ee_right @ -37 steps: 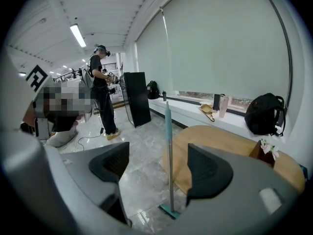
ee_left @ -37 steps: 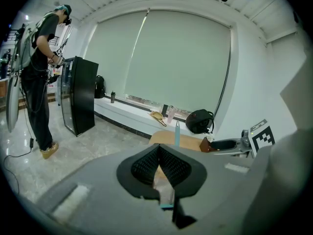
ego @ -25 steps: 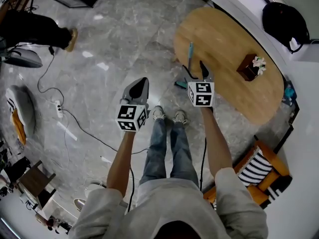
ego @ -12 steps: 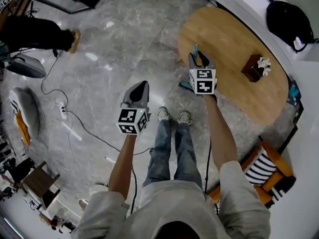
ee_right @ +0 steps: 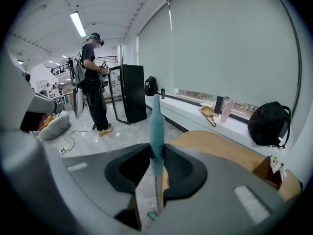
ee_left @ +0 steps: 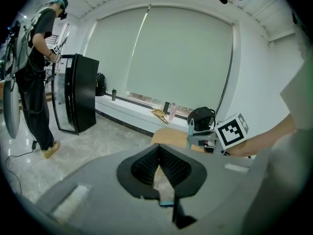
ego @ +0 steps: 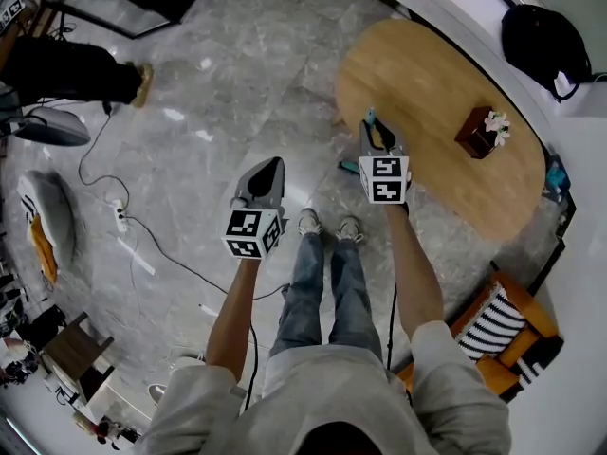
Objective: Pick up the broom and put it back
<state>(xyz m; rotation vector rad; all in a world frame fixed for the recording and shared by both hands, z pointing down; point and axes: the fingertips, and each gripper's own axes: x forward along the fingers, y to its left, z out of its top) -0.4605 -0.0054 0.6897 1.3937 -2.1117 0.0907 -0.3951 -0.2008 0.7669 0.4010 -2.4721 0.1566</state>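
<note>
Grey marble floor (ego: 237, 74) fills the room, and an oval wooden table (ego: 436, 74) stands on it; I place everything by that table. My right claw (ego: 377, 133) is at the table's near edge, tilted downward. Its jaws have just been closing, and now they grip the broom (ee_right: 156, 124). The teal handle stands upright between the two dark pads and touches both. Below them the bare metal shaft runs down to the floor just off the table's edge. A small teal piece shows at the shaft's lower end; I cannot tell its shape.

My left claw (ego: 268, 171) is well apart from the table, over open floor. Its jaws are closed tip to tip and nothing sits between them. My two shoes (ego: 322, 222) are on the floor, nearer the table than this claw.

Toward the table's far end stands a small brown box (ego: 474, 133) with pale flowers on top. Beyond the table runs a white ledge (ee_right: 190, 112), and a black backpack (ego: 545, 36) lies on it. Off the table's near end sits an orange chair (ego: 520, 303) with a striped cushion (ego: 486, 322). Far from the table, a person in black (ee_right: 93, 82) stands beside a black cabinet (ee_right: 131, 92), and a thin cable (ego: 156, 245) trails over the marble.
</note>
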